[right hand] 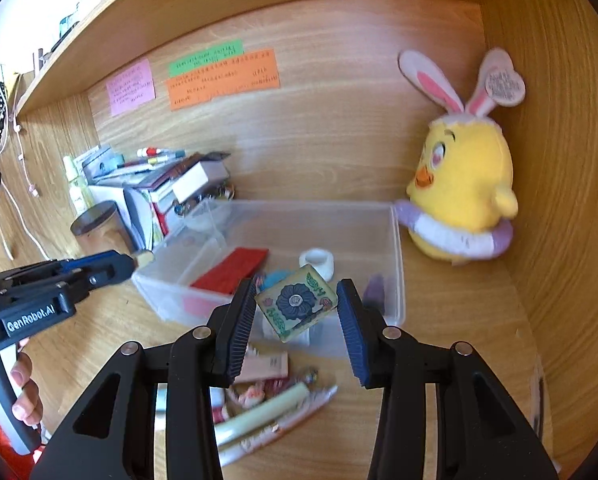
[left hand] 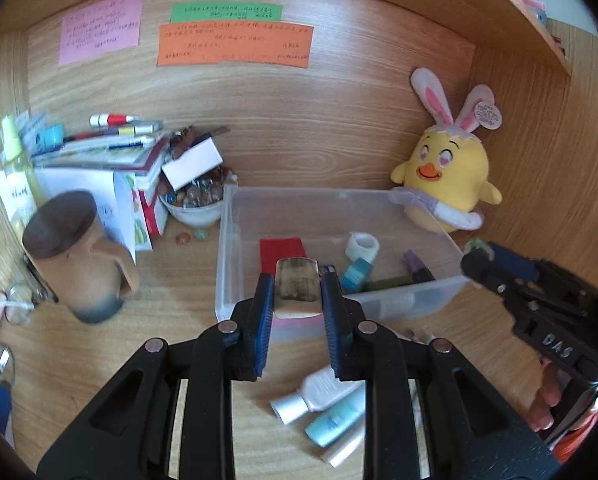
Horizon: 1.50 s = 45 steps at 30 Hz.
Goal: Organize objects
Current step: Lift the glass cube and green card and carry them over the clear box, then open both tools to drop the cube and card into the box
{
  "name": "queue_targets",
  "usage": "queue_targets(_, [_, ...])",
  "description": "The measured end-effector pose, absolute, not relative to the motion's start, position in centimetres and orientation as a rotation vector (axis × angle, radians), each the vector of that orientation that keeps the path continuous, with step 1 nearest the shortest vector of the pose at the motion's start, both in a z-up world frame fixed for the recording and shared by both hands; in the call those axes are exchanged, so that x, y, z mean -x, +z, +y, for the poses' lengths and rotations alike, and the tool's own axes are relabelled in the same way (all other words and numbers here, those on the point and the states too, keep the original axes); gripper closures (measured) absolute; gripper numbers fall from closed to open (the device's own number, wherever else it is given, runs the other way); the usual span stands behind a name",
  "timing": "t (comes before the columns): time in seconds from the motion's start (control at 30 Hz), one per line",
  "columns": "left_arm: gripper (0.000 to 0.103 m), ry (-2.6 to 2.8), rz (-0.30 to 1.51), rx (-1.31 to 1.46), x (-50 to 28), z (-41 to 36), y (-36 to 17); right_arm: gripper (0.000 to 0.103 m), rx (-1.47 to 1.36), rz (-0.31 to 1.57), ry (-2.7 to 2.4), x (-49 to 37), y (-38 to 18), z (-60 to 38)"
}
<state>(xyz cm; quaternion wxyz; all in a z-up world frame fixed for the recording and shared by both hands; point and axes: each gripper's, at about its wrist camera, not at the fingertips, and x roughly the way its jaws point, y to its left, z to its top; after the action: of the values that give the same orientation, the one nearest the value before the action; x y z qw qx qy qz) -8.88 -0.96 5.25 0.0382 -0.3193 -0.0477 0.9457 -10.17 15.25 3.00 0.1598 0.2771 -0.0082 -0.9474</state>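
Left wrist view: the left gripper (left hand: 297, 294) points forward and downward over the near wall of the clear bin (left hand: 235, 216).
Left gripper state: jaws drawn in close, pads pressing both sides of a small block (left hand: 297, 286) seen edge-on; the block is held in the air above the bin's front rim.
Bin contents: a red card (left hand: 283, 251), a roll of white tape (left hand: 363, 245), a small teal bottle (left hand: 355, 274) and a purple piece (left hand: 415, 266) lie on its floor.
Desk in front: tubes (left hand: 331, 404) lie on the wood below the jaws.
Surroundings: a brown mug (left hand: 79, 256) stands left of the bin, a yellow plush chick (left hand: 447, 172) at its far right corner.
Other hand: the right gripper (left hand: 479, 256) comes in from the right edge, fingers (left hand: 543, 404) wrapped around its handle.

Right wrist view: the right gripper (right hand: 297, 308) tilts downward toward the bin's (right hand: 399, 248) near wall.
Right gripper state: jaws partly open with a flower-printed tile (right hand: 297, 304) between them, turned cornerwise; its left corner meets the left pad, and contact at the right pad cannot be told.
Left gripper here: the left gripper (right hand: 139, 258) reaches in from the left, level with the bin's corner, a pale block at its tip, with a hand (right hand: 23, 392) on the handle.
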Motion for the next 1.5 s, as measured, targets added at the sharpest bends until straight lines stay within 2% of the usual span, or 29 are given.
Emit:
queue_targets(0.3, [0.080, 2.870, -0.139, 1.055, 12.3, -1.1, 4.1, 0.065, -0.810, -0.033, -2.728, 14.0, 3.8, 15.9])
queue_targets(0.73, [0.080, 2.794, -0.143, 1.180, 16.5, -0.4, 2.0, 0.065, -0.972, -0.014, -2.689, 17.6, 0.4, 15.0])
queue_targets(1.27, [0.079, 2.791, -0.052, 1.191, 17.0, 1.1, 1.7, 0.064, -1.027, 0.094, -2.664, 18.6, -1.4, 13.3])
queue_targets(1.37, [0.074, 2.791, -0.051, 1.188, 16.8, 1.2, 1.9, 0.064, -1.030, 0.106, -2.656, 18.5, -1.2, 13.1])
queue_targets(1.5, [0.060, 2.808, -0.043, 1.152, 16.0, 1.2, 2.7, 0.054, -1.020, 0.097, -2.658, 18.0, -0.7, 13.4])
